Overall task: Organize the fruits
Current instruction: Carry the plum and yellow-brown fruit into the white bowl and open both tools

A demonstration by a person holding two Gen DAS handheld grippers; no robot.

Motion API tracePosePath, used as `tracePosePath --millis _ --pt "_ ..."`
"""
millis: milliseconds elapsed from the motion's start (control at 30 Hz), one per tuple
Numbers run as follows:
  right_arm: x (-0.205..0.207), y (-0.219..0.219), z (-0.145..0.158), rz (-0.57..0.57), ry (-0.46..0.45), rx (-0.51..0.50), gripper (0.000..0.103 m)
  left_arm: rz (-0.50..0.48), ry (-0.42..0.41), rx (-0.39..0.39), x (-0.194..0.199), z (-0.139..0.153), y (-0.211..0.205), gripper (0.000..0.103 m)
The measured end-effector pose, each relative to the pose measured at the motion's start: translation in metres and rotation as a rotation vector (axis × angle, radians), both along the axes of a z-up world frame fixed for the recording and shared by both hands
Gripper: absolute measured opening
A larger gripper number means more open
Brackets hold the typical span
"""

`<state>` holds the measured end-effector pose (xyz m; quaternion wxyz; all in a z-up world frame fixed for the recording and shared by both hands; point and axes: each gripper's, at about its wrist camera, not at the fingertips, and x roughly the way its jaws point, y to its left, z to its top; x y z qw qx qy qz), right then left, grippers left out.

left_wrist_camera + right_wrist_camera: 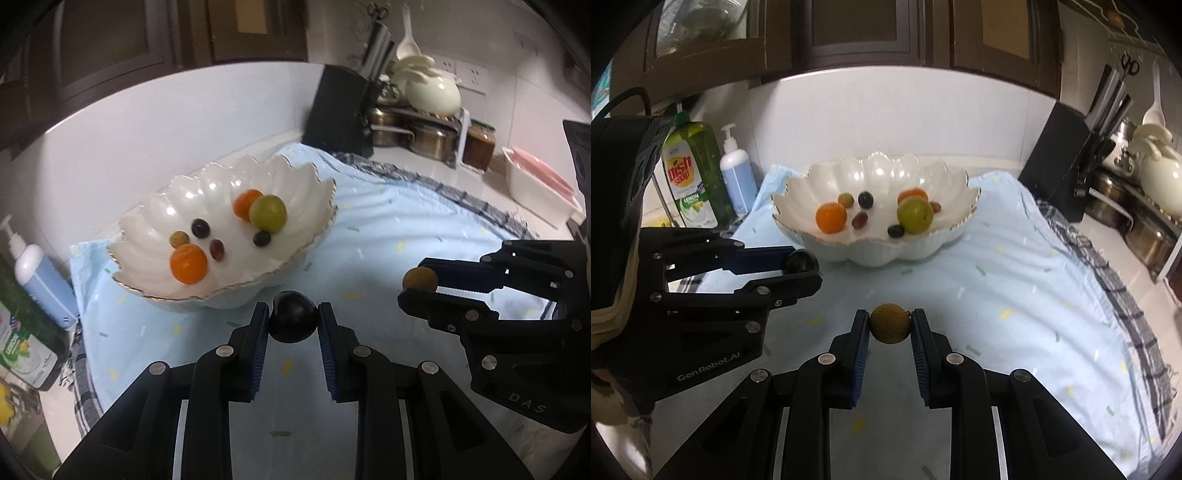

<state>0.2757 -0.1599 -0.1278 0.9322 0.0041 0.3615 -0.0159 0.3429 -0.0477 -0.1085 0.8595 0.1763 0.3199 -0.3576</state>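
Low in the middle of the left wrist view, the left gripper pinches a round, dark purple, glossy fruit between its blue pads, above a pale blue cloth with small coloured flecks. At the right of the frame, the right gripper comes in sideways and clamps a small, round, brownish rough-skinned fruit at its tips. Left of centre sits a white scalloped ceramic bowl with a gold edge, resting on the cloth; it holds two orange citrus fruits, a green round fruit touching the farther orange one, and several small dark and reddish grapes. At the left edge stands a white-and-blue pump bottle; a black knife block and steel pots fill the upper right. In the right wrist view, the right gripper sits low in the centre, closed on the brownish fruit, which is held clear above the cloth. At the left, the left gripper reaches in sideways with the dark purple fruit gripped at its tips, just beside the near left wall of the bowl. The bowl lies in the upper middle with the same fruits inside. A green dish soap bottle and the pump bottle stand at the upper left, and the knife block at the upper right.
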Motion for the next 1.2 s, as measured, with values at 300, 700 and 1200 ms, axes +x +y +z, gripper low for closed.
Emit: tracePosePath --millis 300,700,1200 --pt "0.005 -0.003 0.025 0.02 -0.073 -0.021 0.024 0.068 -0.048 -0.048 -0.001 0.026 0.005 0.027" --pt "0.033 -0.014 0.057 0.066 -0.151 -0.036 0.024 0.21 -0.087 -0.102 0.012 0.056 0.008 0.027" --pt "0.096 -0.027 0.077 0.136 -0.174 -0.011 0.024 0.339 -0.091 -0.118 0.058 0.077 0.0 0.027"
